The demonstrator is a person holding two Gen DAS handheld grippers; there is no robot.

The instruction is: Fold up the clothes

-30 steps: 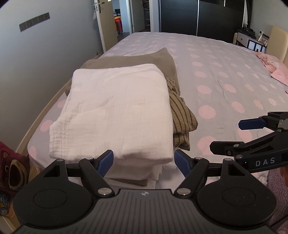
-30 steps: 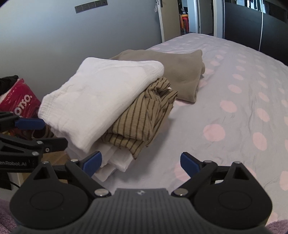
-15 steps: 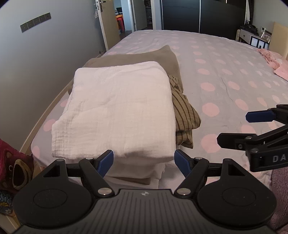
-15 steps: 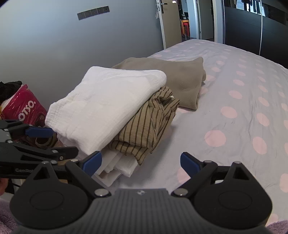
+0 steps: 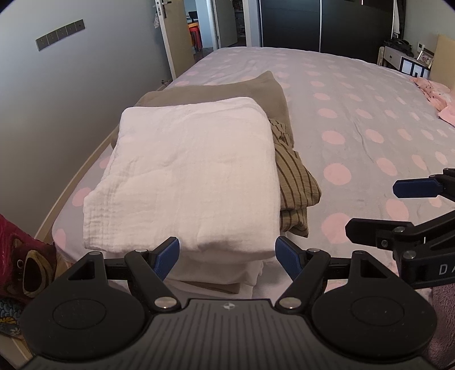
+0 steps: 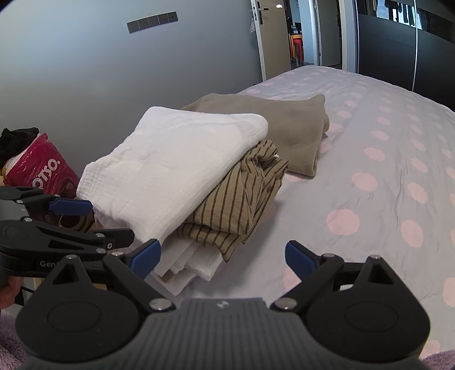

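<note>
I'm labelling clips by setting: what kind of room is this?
Most likely a home bedroom: a large bed with a polka-dot cover, dark sliding wardrobe doors behind it, and a stack of folded clothes on the bed's near corner.

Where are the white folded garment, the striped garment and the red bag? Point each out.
white folded garment [image 5: 187,176], left wrist view, middle of its top face
striped garment [image 6: 236,205], right wrist view, its folded side
red bag [image 6: 42,170], right wrist view, its printed face
</note>
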